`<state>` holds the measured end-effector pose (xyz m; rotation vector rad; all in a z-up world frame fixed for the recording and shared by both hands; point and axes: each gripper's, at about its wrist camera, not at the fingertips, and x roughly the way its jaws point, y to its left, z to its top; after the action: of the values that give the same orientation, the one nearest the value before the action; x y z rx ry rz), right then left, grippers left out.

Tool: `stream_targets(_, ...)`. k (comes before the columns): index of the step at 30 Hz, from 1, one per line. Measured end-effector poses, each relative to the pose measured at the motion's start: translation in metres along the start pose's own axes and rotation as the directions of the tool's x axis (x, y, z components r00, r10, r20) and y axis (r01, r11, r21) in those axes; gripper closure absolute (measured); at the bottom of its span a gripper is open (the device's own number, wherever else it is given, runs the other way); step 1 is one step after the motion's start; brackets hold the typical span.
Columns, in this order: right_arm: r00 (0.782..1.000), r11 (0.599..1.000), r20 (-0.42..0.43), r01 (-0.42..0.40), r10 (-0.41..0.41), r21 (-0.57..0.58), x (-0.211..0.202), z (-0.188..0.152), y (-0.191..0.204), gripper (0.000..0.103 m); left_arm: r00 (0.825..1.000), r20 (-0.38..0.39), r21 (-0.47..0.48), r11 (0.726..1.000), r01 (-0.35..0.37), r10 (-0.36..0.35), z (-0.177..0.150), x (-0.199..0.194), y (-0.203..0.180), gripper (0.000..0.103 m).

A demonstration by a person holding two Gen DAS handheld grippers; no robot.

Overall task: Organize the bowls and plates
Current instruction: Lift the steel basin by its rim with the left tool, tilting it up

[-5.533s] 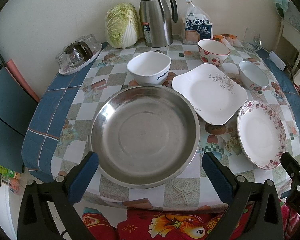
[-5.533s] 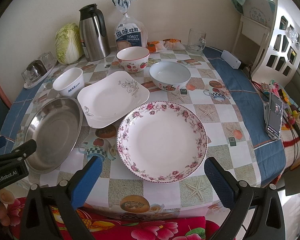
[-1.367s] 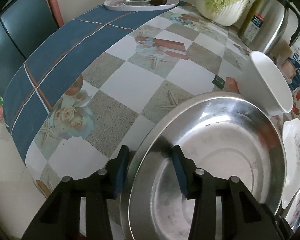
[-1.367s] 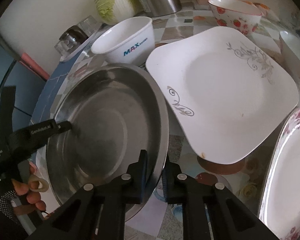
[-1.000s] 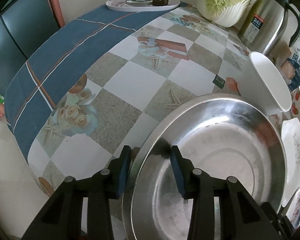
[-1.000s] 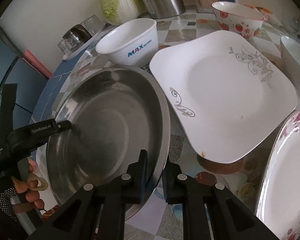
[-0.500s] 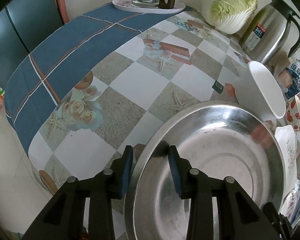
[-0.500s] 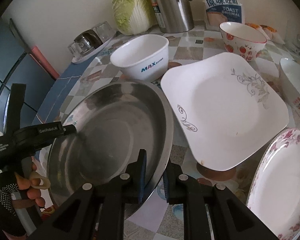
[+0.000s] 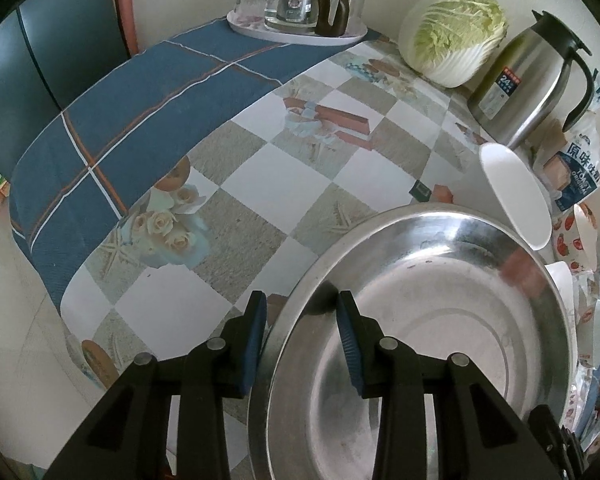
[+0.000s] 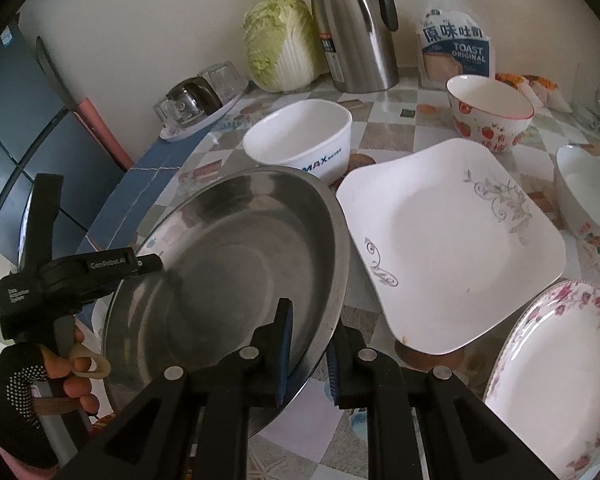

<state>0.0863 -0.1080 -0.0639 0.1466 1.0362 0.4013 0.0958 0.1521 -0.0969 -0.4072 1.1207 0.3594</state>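
Observation:
A wide steel basin [image 9: 440, 340] fills the lower right of the left wrist view, held a little off the checked tablecloth [image 9: 260, 168]. My left gripper [image 9: 302, 300] is shut on its left rim, one pad outside, one inside. In the right wrist view the basin [image 10: 220, 272] tilts slightly, and my right gripper [image 10: 308, 332] is shut on its near right rim. The left gripper [image 10: 140, 264] shows there too, held by a gloved hand [image 10: 28, 384]. Beside the basin lie a white square plate [image 10: 452, 240], a floral plate [image 10: 560, 368] and a white square bowl [image 10: 300, 140].
A strawberry bowl [image 10: 490, 110] and another white bowl [image 10: 584, 196] stand at the right. Along the wall are a cabbage [image 10: 284, 44], a steel thermos [image 10: 352, 28], a toast bag [image 10: 456, 48] and a tray of glassware [image 9: 300, 4]. The table's left edge drops off near the basin.
Both grippers, open over the table several seconds ago, now clamp the basin. Over the last second both have risen slightly with it, and more of the table's far side shows.

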Motion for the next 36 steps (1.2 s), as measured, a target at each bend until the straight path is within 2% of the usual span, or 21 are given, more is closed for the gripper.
stream_targets(10, 1.000, 1.000, 0.027, 0.004, -0.004, -0.008, -0.011, 0.000, -0.005, 0.086, 1.000, 0.017, 0.009, 1.000, 0.019, -0.019, -0.001, -0.007, -0.010, 0.067)
stream_targets(18, 0.999, 1.000, 0.049, 0.015, -0.016, 0.024, -0.024, 0.001, -0.028, 0.086, 0.998, 0.027, 0.053, 0.997, 0.061, -0.062, -0.007, -0.016, -0.035, 0.067)
stream_targets(23, 0.997, 0.997, 0.068, 0.029, -0.034, 0.076, -0.035, 0.000, -0.051, 0.086, 0.994, 0.027, 0.094, 0.990, 0.105, -0.108, -0.009, -0.021, -0.059, 0.067)
stream_targets(30, 0.991, 0.988, 0.127, 0.033, -0.052, 0.148, -0.054, 0.004, -0.076, 0.086, 0.991, 0.030, 0.166, 0.978, 0.123, -0.130, -0.005, -0.031, -0.093, 0.066)
stream_targets(36, 0.986, 0.979, 0.155, 0.023, -0.056, 0.205, -0.062, 0.008, -0.099, 0.086, 0.984, 0.008, 0.176, 0.969, 0.172, -0.177, 0.001, -0.031, -0.117, 0.066)
